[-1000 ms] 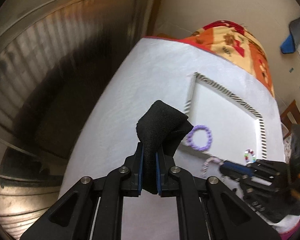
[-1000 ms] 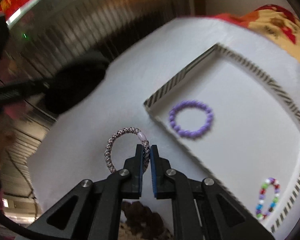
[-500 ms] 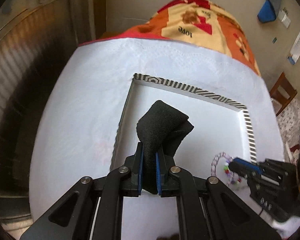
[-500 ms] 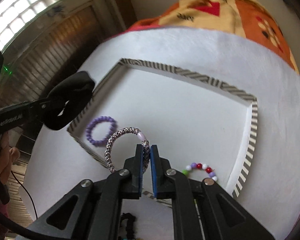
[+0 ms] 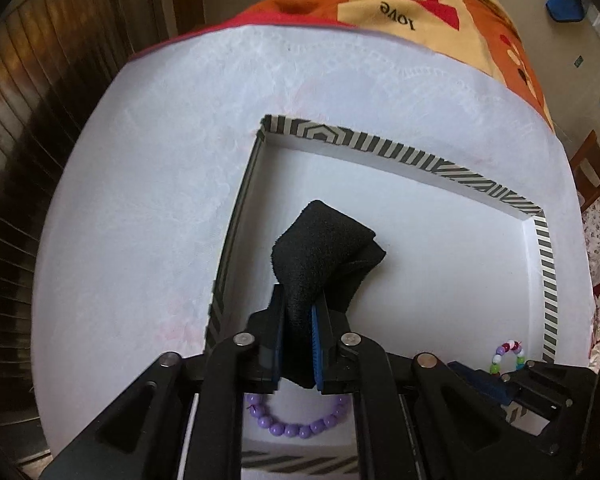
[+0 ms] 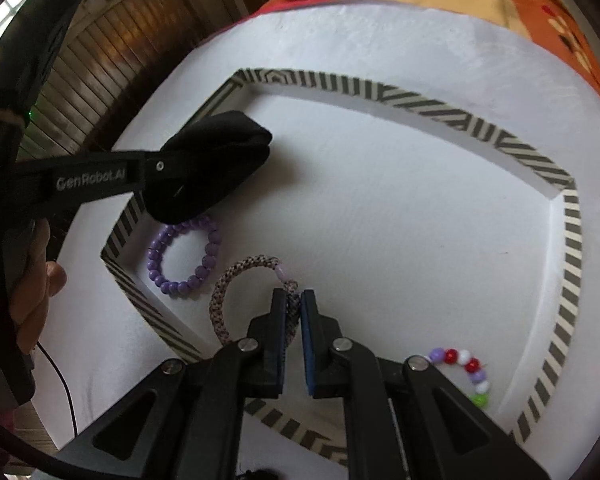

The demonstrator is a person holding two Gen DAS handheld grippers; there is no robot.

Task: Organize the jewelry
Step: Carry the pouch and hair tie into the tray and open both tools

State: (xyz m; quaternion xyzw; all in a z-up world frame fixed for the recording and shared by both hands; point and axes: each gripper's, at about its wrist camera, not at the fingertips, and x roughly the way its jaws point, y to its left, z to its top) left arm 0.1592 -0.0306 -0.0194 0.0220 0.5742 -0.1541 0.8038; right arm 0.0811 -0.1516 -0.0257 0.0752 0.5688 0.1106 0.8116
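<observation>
While the left gripper [image 5: 296, 320] clamps a black fabric scrunchie [image 5: 324, 248] above the white striped-rim tray [image 6: 572, 240], the right gripper [image 6: 293, 312] pinches a braided pink-grey hair tie [image 6: 236, 276] over the tray, near the purple bead bracelet [image 6: 184, 256] and multicoloured bead bracelet [image 6: 466, 368] lying inside.

The tray [image 6: 380, 92] is white inside with a rim of black-and-white diagonal stripes. Inside it, near its left corner, lies a bracelet of plain purple beads [image 6: 204, 268]; near its right corner, one of red, white, lilac and green beads [image 6: 470, 372]. Above the tray hang a solid black fabric band [image 5: 320, 256] and a speckled pink-and-grey woven band [image 6: 228, 284] with one pale pink bead. Beneath the tray is a white tablecloth [image 5: 140, 200], and beyond it an orange, red and cream patterned cloth [image 5: 440, 4].
</observation>
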